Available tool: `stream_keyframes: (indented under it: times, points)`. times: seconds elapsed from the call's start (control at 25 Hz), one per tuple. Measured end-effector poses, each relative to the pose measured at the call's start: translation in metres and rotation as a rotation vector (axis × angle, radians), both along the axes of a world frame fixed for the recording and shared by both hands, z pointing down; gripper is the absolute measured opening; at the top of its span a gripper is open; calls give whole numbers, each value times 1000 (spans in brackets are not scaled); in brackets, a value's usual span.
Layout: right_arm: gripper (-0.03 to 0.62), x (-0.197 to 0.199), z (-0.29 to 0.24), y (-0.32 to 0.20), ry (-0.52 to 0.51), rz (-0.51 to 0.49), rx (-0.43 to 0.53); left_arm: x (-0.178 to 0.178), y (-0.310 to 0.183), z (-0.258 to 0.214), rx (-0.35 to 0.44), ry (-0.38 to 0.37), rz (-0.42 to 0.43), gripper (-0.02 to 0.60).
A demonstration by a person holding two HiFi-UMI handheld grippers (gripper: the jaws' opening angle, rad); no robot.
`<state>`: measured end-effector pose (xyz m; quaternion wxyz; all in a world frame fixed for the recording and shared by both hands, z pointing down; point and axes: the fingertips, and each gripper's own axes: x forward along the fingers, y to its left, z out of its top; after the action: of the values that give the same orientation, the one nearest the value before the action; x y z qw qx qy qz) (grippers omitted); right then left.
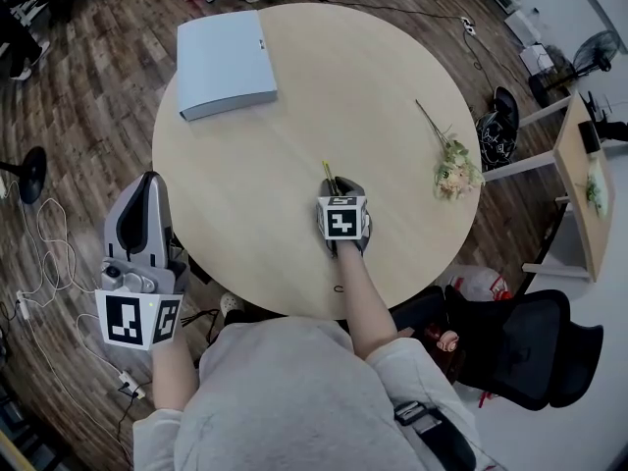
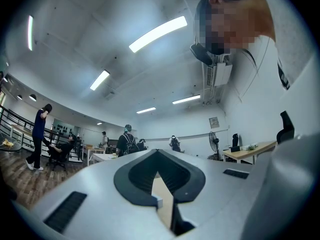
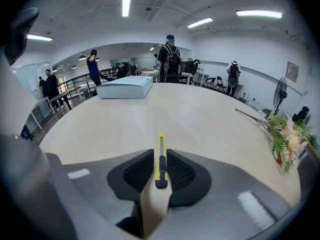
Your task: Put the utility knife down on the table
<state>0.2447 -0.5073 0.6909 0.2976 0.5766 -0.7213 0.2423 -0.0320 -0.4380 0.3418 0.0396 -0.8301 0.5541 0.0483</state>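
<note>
A yellow utility knife (image 3: 160, 159) with a dark slider sits between the ribbed pads of my right gripper (image 3: 160, 153), which is shut on it. The knife points away from me, low over the round pale wooden table (image 3: 200, 119). In the head view, the right gripper (image 1: 335, 186) is over the table's near middle, and the knife's yellow tip (image 1: 327, 172) sticks out ahead of it. My left gripper (image 1: 149, 180) is off the table's left edge, over the floor. In the left gripper view, the left gripper (image 2: 158, 153) points up at the room with tips together and holds nothing.
A flat white box (image 1: 225, 61) lies at the table's far left. A sprig of dried flowers (image 1: 453, 170) rests near the right edge. A black office chair (image 1: 515, 346) stands at the near right, and cables (image 1: 44, 263) run over the wooden floor at left.
</note>
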Motion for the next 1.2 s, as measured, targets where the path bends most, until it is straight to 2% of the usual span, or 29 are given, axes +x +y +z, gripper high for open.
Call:
stream_keyframes:
  times: [0.16, 0.36, 0.88, 1.2]
  points:
    - [87, 1, -15, 4, -6, 15, 37, -2, 3, -5, 11, 5, 17, 8]
    - [11, 4, -47, 16, -21, 56, 104, 2, 5, -13, 33, 17, 64, 8]
    - [11, 7, -136, 69, -93, 160, 331, 10, 23, -35, 87, 49, 197, 8]
    - [11, 1, -196, 101, -112, 183, 470, 11, 38, -48, 116, 58, 262, 8]
